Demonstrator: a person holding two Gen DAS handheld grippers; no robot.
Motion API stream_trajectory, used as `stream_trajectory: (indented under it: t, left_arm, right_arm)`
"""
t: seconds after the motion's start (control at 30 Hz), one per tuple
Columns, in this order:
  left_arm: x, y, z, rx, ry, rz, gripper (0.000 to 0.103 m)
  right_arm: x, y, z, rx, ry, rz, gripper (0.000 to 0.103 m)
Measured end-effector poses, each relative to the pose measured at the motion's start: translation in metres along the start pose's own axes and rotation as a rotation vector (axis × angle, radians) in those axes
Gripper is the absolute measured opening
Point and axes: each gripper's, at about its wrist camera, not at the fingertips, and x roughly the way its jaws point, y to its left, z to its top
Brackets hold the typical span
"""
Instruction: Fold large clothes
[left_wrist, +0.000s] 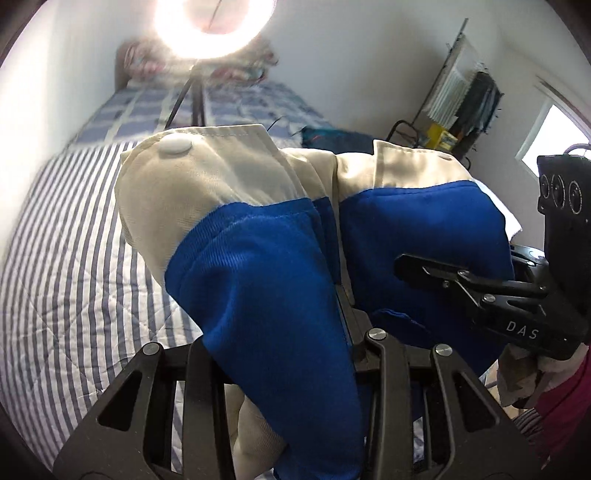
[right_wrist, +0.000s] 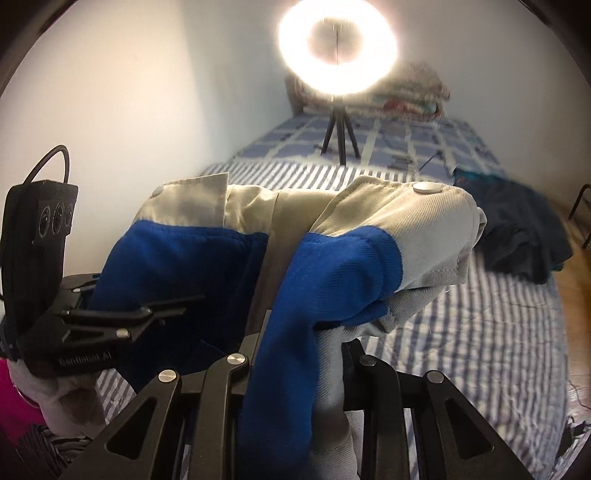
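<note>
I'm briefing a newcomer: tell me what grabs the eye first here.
A blue and cream cotton garment fills the foreground, bunched up and clamped in both the left gripper and the right gripper above the blue-and-white striped bedspread. Behind it, a glaring round ring light stands on a tripod further up the bed.

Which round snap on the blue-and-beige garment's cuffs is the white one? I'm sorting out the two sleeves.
The white round snap sits on the beige cuff above the left gripper; the other cuff's snap is beige-grey.
</note>
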Motion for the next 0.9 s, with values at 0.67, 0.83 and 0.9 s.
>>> stream_trajectory:
  t: [0.67, 0.83, 0.9]
  left_arm:
    - [-0.003, -0.099, 0.054, 0.105, -0.073, -0.12, 0.035]
    - [0.013, -0.109, 0.089, 0.107, -0.081, -0.14, 0.035]
    - [0.022, -0.113, 0.104, 0.112, -0.082, -0.147, 0.035]
  right_arm:
    - [-0.081, -0.043, 0.02, -0.035, -0.091, -0.195, 0.024]
    - [-0.084, -0.069, 0.042, -0.028, -0.11, -0.215, 0.024]
    - [-0.082, -0.084, 0.054, -0.02, -0.117, -0.221, 0.024]
